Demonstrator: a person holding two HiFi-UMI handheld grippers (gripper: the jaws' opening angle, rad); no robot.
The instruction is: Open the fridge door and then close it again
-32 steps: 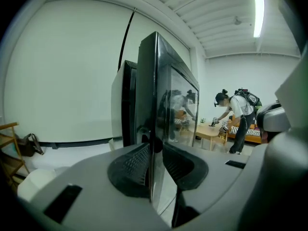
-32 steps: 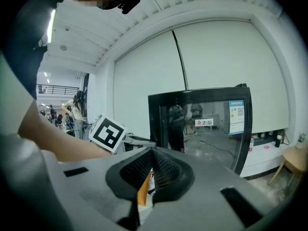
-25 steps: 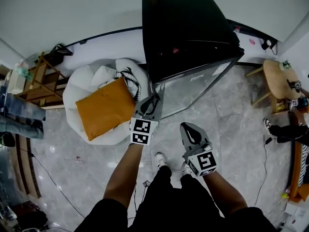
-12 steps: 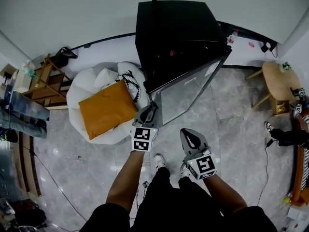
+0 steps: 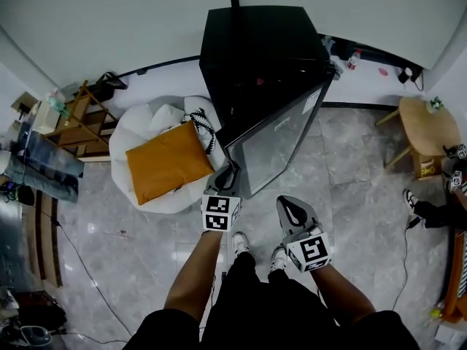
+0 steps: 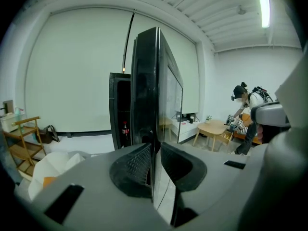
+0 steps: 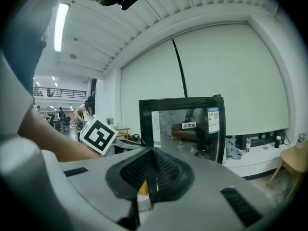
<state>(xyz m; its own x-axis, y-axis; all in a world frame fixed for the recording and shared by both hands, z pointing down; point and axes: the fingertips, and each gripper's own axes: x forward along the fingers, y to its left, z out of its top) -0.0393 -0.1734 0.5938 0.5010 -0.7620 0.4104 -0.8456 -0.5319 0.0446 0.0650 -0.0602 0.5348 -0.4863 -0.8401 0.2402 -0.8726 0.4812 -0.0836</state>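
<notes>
An office lounge corner: white beanbag (image 5: 146,126), round wooden table (image 5: 427,126), glass-door fridge (image 5: 259,57), marble-tile floor (image 5: 350,188).

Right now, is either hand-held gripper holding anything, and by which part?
The left hand-held gripper has the fridge door by its free edge; its jaws have just been closing on it. The right hand-held gripper holds nothing.

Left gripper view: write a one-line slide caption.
Left claw, its jaws just closing, grips the edge of the open fridge door, seen edge-on.
</notes>
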